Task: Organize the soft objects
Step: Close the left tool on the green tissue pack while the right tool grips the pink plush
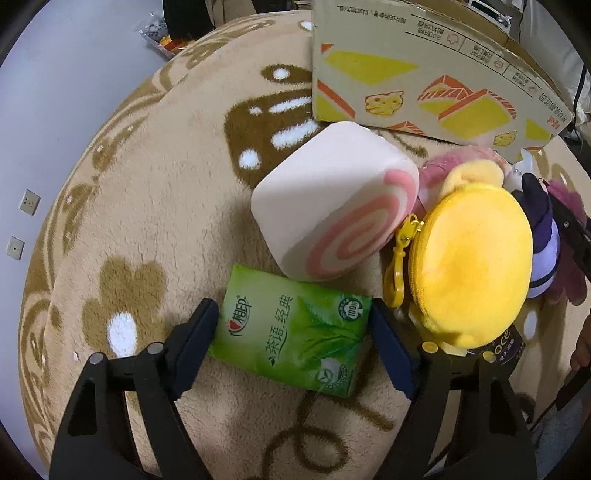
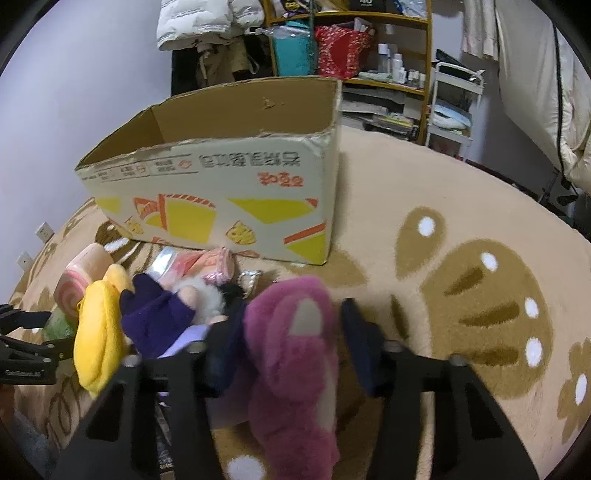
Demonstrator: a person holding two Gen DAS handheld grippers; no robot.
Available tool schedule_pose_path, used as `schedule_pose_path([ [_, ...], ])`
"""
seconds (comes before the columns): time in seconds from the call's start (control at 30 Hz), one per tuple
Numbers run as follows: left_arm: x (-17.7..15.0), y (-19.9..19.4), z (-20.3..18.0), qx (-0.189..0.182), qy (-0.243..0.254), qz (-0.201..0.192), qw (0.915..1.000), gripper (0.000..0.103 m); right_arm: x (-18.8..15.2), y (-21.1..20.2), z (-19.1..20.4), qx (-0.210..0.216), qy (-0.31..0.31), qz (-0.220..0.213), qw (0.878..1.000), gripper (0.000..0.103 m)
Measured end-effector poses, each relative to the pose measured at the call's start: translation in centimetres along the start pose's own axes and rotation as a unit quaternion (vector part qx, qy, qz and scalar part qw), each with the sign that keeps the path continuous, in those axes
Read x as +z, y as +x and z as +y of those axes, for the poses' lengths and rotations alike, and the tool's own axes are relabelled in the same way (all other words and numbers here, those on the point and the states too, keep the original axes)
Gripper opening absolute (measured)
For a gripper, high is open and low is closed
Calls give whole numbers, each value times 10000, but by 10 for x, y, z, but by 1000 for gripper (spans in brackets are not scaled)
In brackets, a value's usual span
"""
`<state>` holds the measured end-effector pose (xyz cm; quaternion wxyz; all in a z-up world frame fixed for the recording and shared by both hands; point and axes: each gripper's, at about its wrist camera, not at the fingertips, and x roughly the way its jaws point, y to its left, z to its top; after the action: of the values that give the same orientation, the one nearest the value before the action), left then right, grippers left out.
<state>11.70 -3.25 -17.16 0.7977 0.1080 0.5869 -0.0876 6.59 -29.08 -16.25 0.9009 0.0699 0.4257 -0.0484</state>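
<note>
A green tissue pack (image 1: 295,334) lies on the rug between the fingers of my left gripper (image 1: 295,343); the jaws are spread and stand beside its edges. Behind it lie a pink-swirl foam block (image 1: 332,199) and a yellow plush pouch (image 1: 472,262). My right gripper (image 2: 288,347) straddles a magenta plush bear (image 2: 295,354); the left finger touches it, the right stands apart. A purple plush doll (image 2: 159,317) lies to its left. The open cardboard box (image 2: 221,206) stands behind the toys.
The round beige rug (image 2: 443,206) stretches to the right of the box. A shelf unit (image 2: 369,55) and a white cart (image 2: 454,103) stand by the far wall. A snack bag (image 1: 162,33) lies off the rug.
</note>
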Motion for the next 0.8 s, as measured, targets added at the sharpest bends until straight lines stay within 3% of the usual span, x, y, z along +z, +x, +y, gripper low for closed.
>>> schedule_pose_path([
  [0.2,-1,-5,2,34,-54,-109,9999,79,0,-8,6,-29,-173,-168,9997,44],
  [0.33,-3,-21,3,165,-88,-385,9991,79,4,-26,3,10,-51,-412,9991,44],
  [0.63,-8,-75,5,299,-182,-1314,9907,79,12,-71,1,127,130,-997,9949,44],
  [0.8,-8,-110,1,344,-189,-2030,9784,79,20,-99,9,169,42,-1470,9890,44],
])
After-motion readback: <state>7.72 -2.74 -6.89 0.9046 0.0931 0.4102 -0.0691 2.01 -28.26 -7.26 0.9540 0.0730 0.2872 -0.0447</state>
